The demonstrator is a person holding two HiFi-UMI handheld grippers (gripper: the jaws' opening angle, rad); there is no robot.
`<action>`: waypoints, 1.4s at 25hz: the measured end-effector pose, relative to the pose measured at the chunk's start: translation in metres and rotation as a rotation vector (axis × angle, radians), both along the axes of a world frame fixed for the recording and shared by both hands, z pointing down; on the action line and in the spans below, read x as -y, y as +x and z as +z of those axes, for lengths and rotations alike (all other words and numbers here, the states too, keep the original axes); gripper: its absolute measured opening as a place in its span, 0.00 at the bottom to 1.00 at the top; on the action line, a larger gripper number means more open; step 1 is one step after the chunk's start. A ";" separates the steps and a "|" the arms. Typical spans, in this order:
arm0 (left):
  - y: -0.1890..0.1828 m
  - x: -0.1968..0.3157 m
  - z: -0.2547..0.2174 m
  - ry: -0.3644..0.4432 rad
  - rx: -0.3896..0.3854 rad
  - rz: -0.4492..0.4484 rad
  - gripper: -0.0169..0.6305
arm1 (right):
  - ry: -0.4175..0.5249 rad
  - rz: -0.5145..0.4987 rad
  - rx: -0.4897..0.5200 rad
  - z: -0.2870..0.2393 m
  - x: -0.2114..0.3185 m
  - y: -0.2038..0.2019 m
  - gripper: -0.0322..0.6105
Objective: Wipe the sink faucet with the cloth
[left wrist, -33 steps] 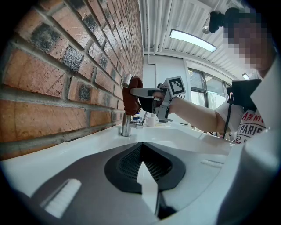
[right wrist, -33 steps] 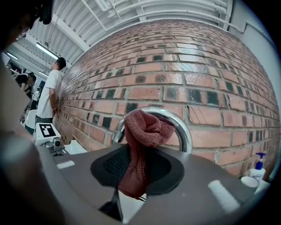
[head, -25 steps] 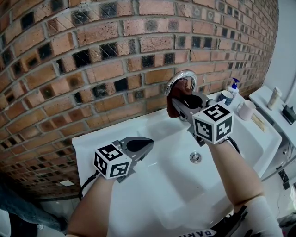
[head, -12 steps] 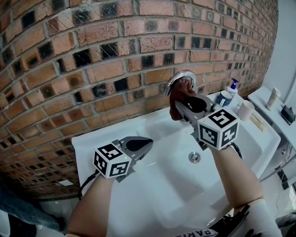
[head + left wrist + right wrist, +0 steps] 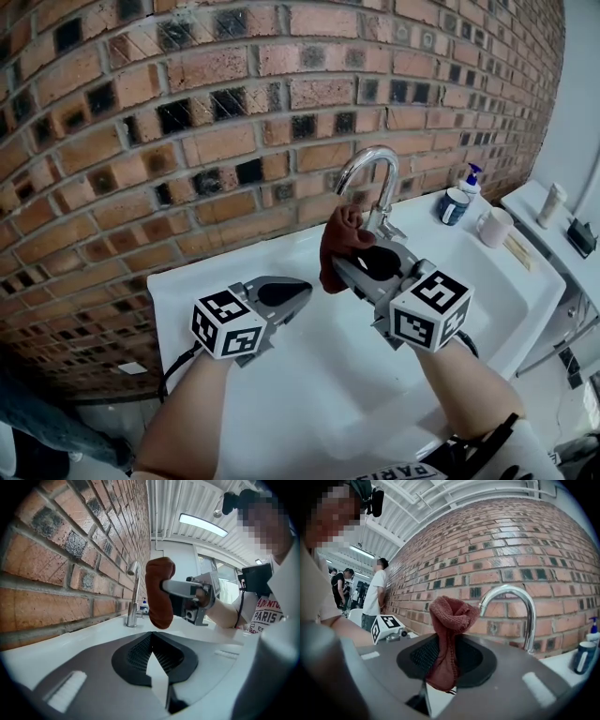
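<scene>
A brick wall (image 5: 234, 112) is running behind a white sink (image 5: 187, 281), and both grippers are hovering over the basin in front of it. The right gripper (image 5: 345, 269) is clamping its jaws on a reddish-brown knitted cloth (image 5: 339, 246). The cloth is bunching up above the jaw tips and hanging a little below them. Just beyond those tips and slightly to their right, the chrome faucet (image 5: 370, 164) is arching upward. The top of the cloth is sitting just below and beside the spout's mouth, and in the left gripper view a gap is showing between the two.

The left gripper (image 5: 302, 292) is hanging to the left of the right one, a little nearer the person. Its jaws are pressing together with nothing between them, and they are pointing toward the cloth and the faucet base.

Further right, past the right gripper, a pump bottle (image 5: 472, 176), a blue cup (image 5: 456, 204) and a white mug (image 5: 495, 225) are standing along the back of the counter. In the right gripper view, a person in a white shirt (image 5: 377, 592) is standing far off beside the wall
</scene>
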State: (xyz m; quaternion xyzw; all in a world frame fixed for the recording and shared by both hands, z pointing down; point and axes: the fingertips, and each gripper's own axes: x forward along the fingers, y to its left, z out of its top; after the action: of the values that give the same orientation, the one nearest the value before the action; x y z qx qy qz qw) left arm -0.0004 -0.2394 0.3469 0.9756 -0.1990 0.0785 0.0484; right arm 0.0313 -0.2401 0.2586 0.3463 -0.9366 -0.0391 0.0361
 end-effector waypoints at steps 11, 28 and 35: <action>0.000 -0.002 -0.001 0.000 -0.003 0.022 0.04 | -0.263 -0.056 -0.002 0.087 0.019 0.006 0.19; 0.000 0.000 0.001 -0.009 0.005 0.017 0.04 | -0.253 -0.121 -0.053 0.093 0.011 -0.004 0.19; 0.000 0.001 0.001 -0.007 0.009 0.012 0.04 | -0.255 -0.137 -0.064 0.094 0.010 -0.006 0.19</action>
State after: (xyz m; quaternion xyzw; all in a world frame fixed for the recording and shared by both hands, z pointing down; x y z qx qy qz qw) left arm 0.0001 -0.2401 0.3476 0.9763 -0.1932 0.0838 0.0504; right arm 0.0250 -0.2502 0.3531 0.2730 -0.9537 0.0667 0.1068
